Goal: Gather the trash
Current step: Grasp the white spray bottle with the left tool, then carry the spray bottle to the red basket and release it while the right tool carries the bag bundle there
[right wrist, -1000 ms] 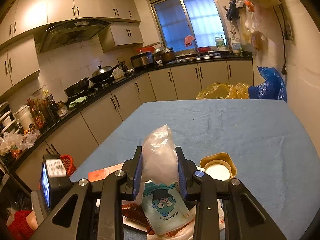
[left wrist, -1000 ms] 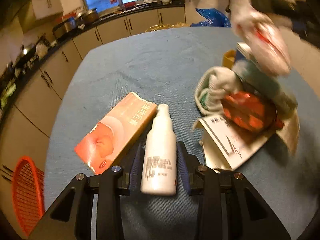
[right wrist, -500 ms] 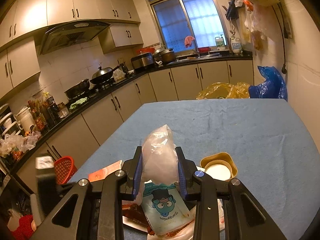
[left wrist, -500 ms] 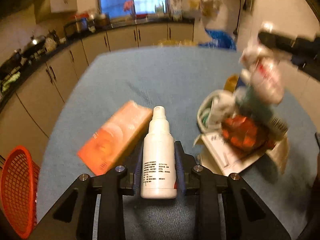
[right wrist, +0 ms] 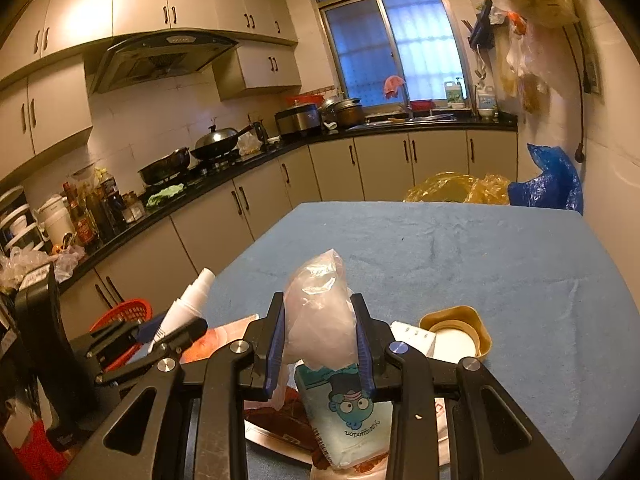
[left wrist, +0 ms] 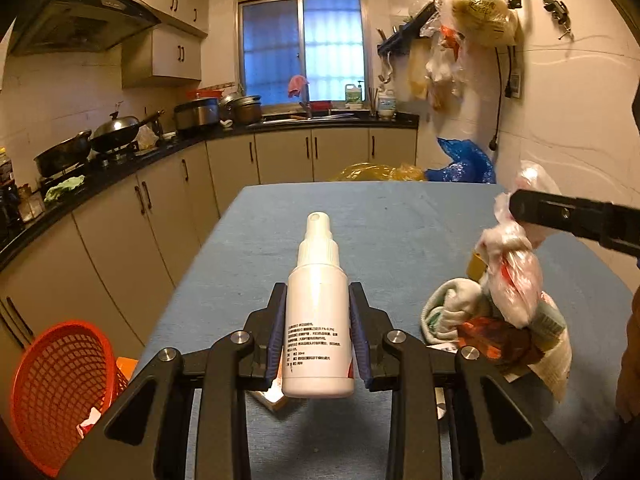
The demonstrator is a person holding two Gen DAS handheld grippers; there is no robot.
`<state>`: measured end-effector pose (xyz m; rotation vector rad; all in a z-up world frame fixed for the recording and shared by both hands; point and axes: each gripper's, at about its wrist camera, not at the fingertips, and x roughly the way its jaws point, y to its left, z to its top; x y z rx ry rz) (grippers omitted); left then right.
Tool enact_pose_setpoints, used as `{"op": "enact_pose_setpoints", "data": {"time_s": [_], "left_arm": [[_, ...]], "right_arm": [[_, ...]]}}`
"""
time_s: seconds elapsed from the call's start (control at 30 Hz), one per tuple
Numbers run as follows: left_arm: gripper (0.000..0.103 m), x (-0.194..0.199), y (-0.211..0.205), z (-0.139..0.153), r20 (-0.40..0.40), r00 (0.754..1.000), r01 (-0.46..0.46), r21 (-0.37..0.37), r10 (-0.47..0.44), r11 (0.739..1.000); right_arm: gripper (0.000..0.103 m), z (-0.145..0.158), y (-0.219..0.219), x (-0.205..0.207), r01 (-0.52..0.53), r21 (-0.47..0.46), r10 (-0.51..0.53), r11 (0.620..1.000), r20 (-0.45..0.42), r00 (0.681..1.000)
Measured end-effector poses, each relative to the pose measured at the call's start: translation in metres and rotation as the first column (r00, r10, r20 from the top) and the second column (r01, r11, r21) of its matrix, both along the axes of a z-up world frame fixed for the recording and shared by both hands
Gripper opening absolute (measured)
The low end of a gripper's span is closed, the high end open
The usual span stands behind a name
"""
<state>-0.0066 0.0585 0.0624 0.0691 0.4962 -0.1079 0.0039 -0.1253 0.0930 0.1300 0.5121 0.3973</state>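
left hand-held gripper [left wrist: 318, 344] is clamped on a white plastic spray bottle [left wrist: 318, 320], blue pads pressed against both its sides, bottle lifted off the blue cloth-covered surface [left wrist: 392, 232] with its ribbed nozzle pointing away. smooth cylinder, small black print on the front. just under the bottle's base a corner of an orange box [left wrist: 272, 398] peeks out on the surface.

right hand-held gripper [right wrist: 320, 338] is pinched on a crumpled clear plastic bag [right wrist: 320, 312], thin and crinkly, bulging up between the pads. below it sits the trash pile: a pale packet with a cartoon face [right wrist: 350, 412], a dark reddish foil wrapper [right wrist: 280, 420], a flat white paper piece, and a tan rounded-square tub [right wrist: 456, 334] with a white round lid inside, right next to the pile. from the left camera the bag hangs down over the pile, touching a rolled white cloth-like bundle [left wrist: 448, 312].

off the left edge of the surface, lower down, there's a red mesh plastic basket [left wrist: 60, 384], with a scrap or two inside. kitchen cabinets [right wrist: 248, 208] run close along that side, with woks on the dark counter.
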Motion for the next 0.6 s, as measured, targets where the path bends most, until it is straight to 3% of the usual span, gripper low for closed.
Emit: {"op": "enact_pose_setpoints", "data": {"time_s": [0.6], "left_arm": [[0.029, -0.004, 0.004, 0.001, 0.032, 0.998, -0.062, 0.035, 0.061, 0.997]], "right_arm": [[0.033, -0.007, 0.014, -0.007, -0.026, -0.042, 0.027, 0.999, 0.015, 1.000]]}}
